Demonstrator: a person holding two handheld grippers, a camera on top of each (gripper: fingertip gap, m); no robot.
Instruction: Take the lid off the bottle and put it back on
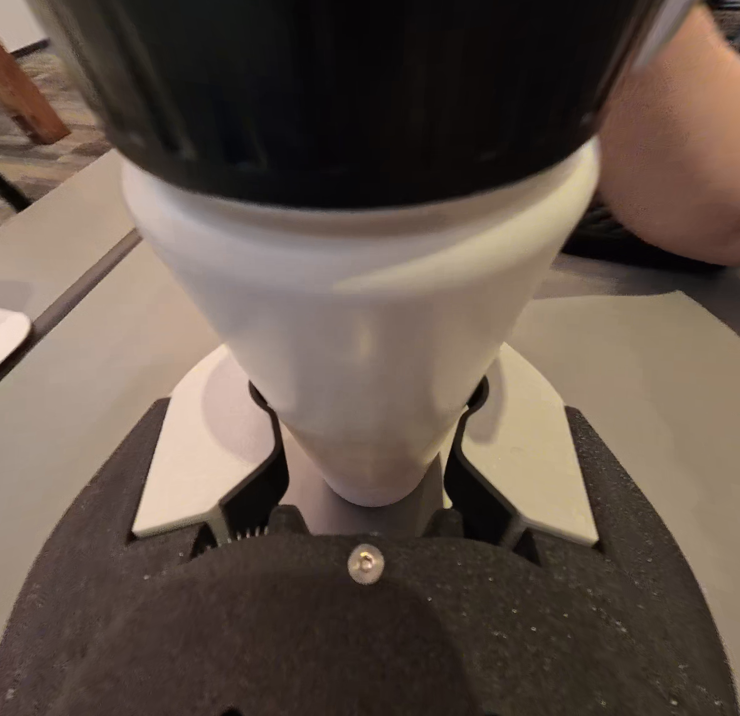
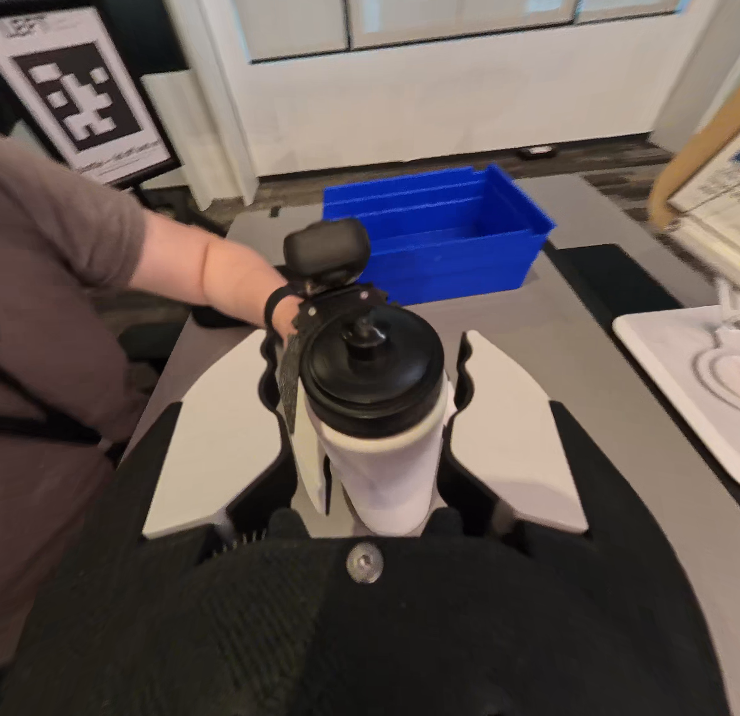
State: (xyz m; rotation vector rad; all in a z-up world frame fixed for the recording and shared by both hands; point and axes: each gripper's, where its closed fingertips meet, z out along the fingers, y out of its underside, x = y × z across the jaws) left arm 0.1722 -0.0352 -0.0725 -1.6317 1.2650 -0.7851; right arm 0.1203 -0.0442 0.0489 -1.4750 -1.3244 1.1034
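A white bottle [image 1: 360, 336] with a black ribbed lid [image 1: 340, 96] stands upright on the grey table [image 1: 100, 376]. My left gripper [image 1: 368, 386] is shut on the bottle's white body below the lid. In the right wrist view I look down on the lid [image 2: 372, 380], which has a small spout on top, and on the bottle [image 2: 380, 468]. My right gripper [image 2: 366, 336] is open, with one finger on each side of the lid and small gaps to it. One white finger [image 2: 310, 472] of the left gripper shows against the bottle's left side.
A blue bin [image 2: 440, 264] stands on the table behind the bottle. A white tray [image 2: 660, 356] lies at the right edge. A person's forearm [image 2: 208, 272] reaches in from the left. A framed black-and-white marker board [image 2: 80, 96] leans at the back left.
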